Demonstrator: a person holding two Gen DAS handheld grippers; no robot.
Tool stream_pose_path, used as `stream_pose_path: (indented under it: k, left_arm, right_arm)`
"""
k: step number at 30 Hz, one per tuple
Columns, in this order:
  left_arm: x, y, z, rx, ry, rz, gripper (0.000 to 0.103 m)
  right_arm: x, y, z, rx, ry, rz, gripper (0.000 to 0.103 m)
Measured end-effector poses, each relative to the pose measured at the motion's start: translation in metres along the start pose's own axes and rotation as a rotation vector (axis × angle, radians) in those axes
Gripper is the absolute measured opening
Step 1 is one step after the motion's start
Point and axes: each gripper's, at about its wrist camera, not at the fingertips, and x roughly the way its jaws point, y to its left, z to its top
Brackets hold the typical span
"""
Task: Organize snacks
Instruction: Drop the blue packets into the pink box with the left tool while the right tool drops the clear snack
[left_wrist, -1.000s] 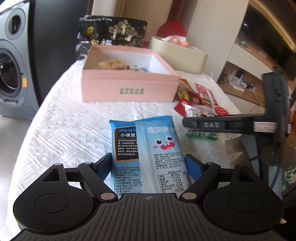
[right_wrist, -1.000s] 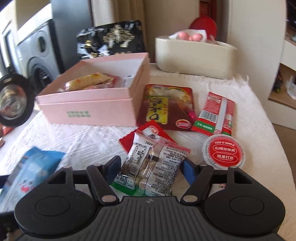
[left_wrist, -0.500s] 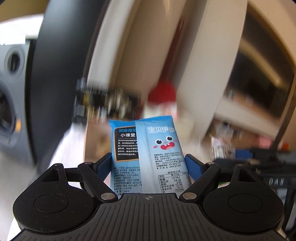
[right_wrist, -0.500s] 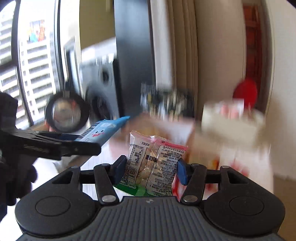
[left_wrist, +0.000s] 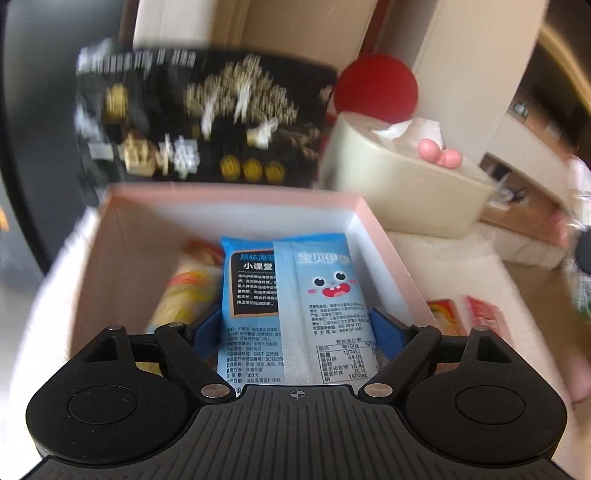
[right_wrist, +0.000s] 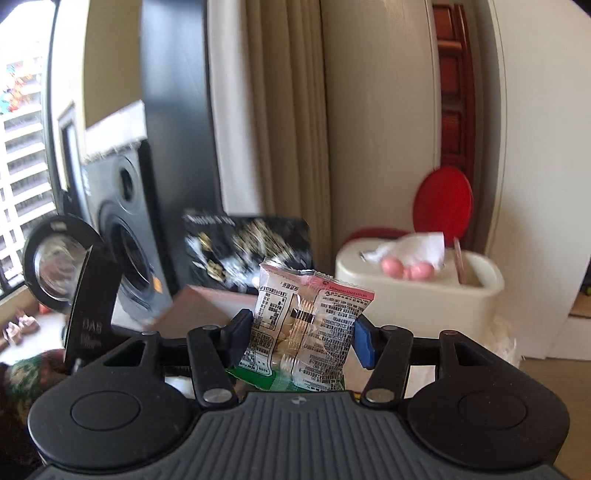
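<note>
Only left wrist view shows pink box (left_wrist: 384, 236) interior.

Both grippers are black with ribbed grey housings, silver pivot screws and blue-padded fingers (left_wrist: 388, 328).

The blue snack packet (left_wrist: 295, 306) carries most of the legible print. Its left panel has a black chalkboard-style label headed "小课堂", with a pale line above it beginning "原味海苔". Toward 3 o'clock, the right panel shows pale characters "宝贝伊" over a cartoon face. Lower down, toward 6 o'clock, stand "GB/T 23596", "360天", "400 889 177" and a nutrition table headed "每100g" with "1274kJ", "44.0g" and "1500mg".

The clear snack pouch (right_wrist: 310, 325) bears dense black Chinese print and a barcode, too small to read.

The black bag (left_wrist: 199, 118) has gold and white characters, blurred beyond reading.
</note>
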Motion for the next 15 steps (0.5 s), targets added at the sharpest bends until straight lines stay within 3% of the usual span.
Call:
stream_pose_path:
  k: [5, 10, 15]
  left_arm:
    - [-0.019, -0.005, -0.002, 0.062, -0.051, 0.003, 0.09]
    - [-0.032, -0.005, -0.014, 0.121, -0.016, 0.031, 0.09]
    - [-0.036, -0.007, -0.026, 0.155, 0.023, 0.033, 0.089]
  right_arm:
    - [0.042, 0.001, -0.001, 0.018, 0.055, 0.006, 0.056]
    - [0.082, 0.027, 0.006, -0.008, 0.118, 0.087, 0.056]
    - [0.127, 0.037, 0.014, 0.088, 0.254, 0.177, 0.056]
